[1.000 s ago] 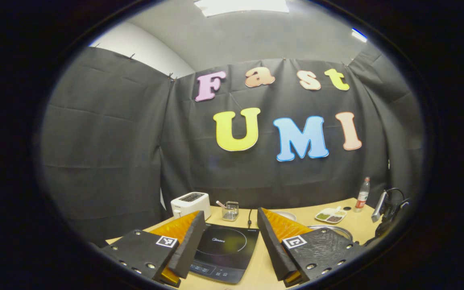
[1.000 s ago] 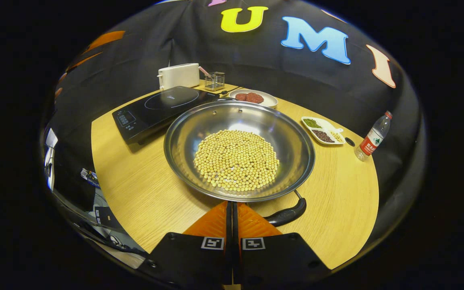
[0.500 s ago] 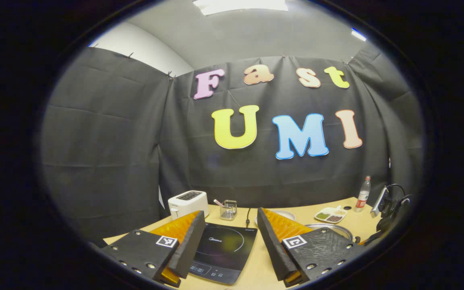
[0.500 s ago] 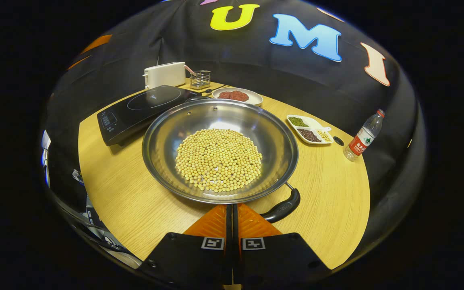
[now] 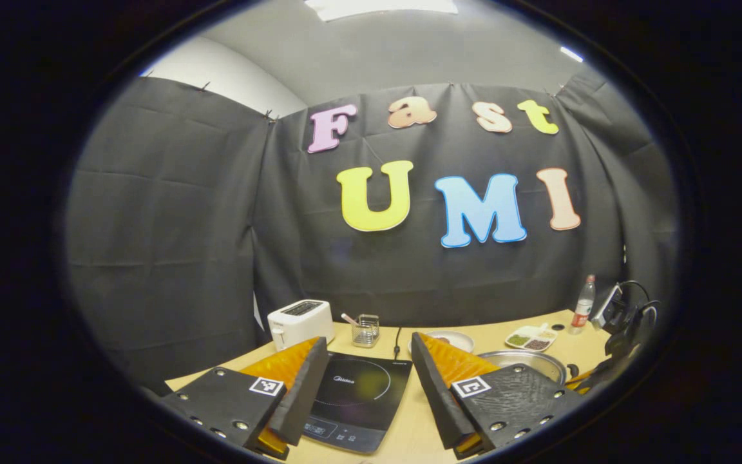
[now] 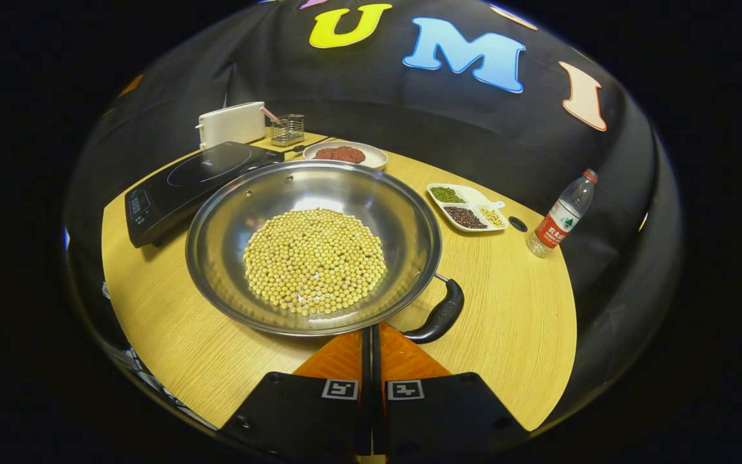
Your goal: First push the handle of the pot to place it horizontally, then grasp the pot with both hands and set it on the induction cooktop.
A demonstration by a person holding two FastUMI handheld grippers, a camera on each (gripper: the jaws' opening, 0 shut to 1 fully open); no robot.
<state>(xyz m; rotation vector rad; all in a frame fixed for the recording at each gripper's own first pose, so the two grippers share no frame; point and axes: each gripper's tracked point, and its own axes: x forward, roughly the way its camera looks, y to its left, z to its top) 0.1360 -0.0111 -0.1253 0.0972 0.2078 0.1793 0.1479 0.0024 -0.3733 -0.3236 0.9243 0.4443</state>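
Pot (image 6: 313, 248), steel, w/ a heap of yellow beans (image 6: 315, 261) inside, sits mid-desk, nearer the near edge than the far one. Its black handle (image 6: 438, 312) sticks off the rim at the near-right, long axis running diagonally twd the near edge of the desk (image 6: 513, 322), not yet square to it; I'd judge the push step isn't finished.

Right tool (image 6: 371, 338) is fingers-together w/ nothing btwn them, tips right at the pot's near rim, handle just to the right of the tips. So the handle lies right of & v. close to this tool: a sideways nudge w/ the closed tips looks like the move. Can't tell if tips touch the rim.

Left tool (image 5: 363, 367) is spread wide, holding nothing, raised above the desk's left part, w/ the induction cooktop (image 5: 351, 399) seen btwn its fingers; pot rim (image 5: 525, 359) is off to its right. Right tool is clearly the nearer one to the handle.

Cooktop sits just left of the pot, twd the far-left edge; short carry.
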